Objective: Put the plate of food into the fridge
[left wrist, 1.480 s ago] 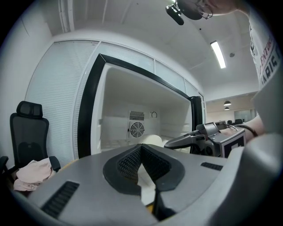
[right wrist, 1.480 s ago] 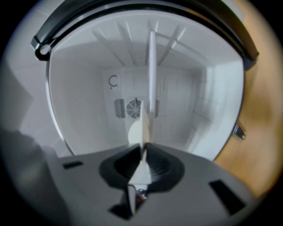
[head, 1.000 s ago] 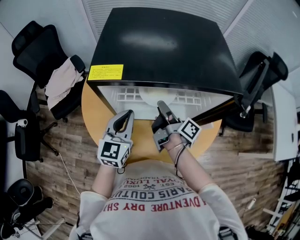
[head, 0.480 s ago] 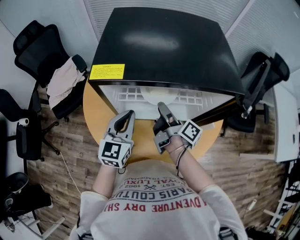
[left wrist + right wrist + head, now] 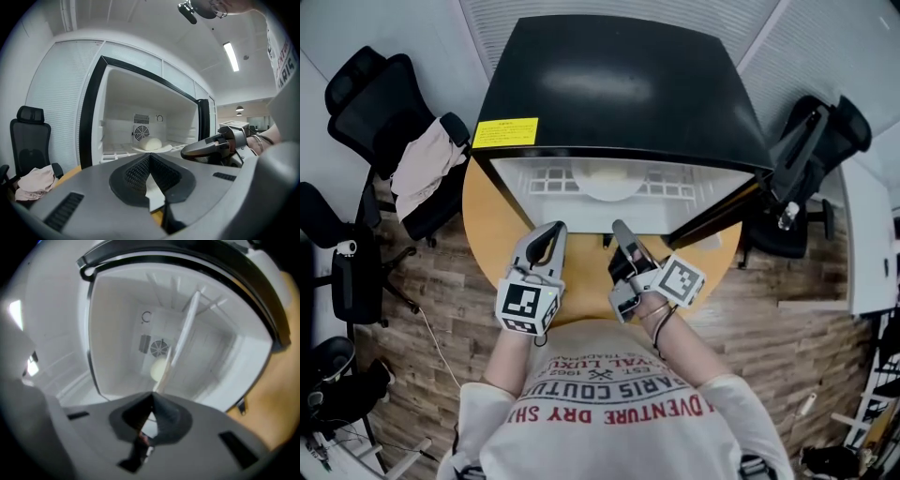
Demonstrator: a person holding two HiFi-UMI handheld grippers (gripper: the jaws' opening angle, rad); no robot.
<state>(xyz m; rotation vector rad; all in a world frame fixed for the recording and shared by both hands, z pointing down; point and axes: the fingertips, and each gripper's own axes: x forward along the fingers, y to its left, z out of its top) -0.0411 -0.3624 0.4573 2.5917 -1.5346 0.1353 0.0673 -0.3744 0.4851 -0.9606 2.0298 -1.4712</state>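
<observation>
Black-topped fridge [image 5: 619,84] stands straight ahead of both tongs, cavity open toward them; its door [image 5: 712,217] is swung out ahead and to the right of the right tongs. Round wooden table [image 5: 492,225] carries the fridge and lies beneath both tongs. Office chair [image 5: 370,103] draped with a pale cloth [image 5: 427,169] sits off to the left of the left tongs; a second chair [image 5: 811,159] is off to the right of the right tongs.

Left tongs [image 5: 555,228]: tips closed together, nothing between them, over the table short of the fridge opening. Right tongs [image 5: 620,226]: tips also pressed together and empty, just beside the left pair.

White plate [image 5: 605,190] rests on the fridge's white shelf, ahead of and between the two tongs, apart from both. On it lies a pale rounded lump of food [image 5: 605,174].
</observation>
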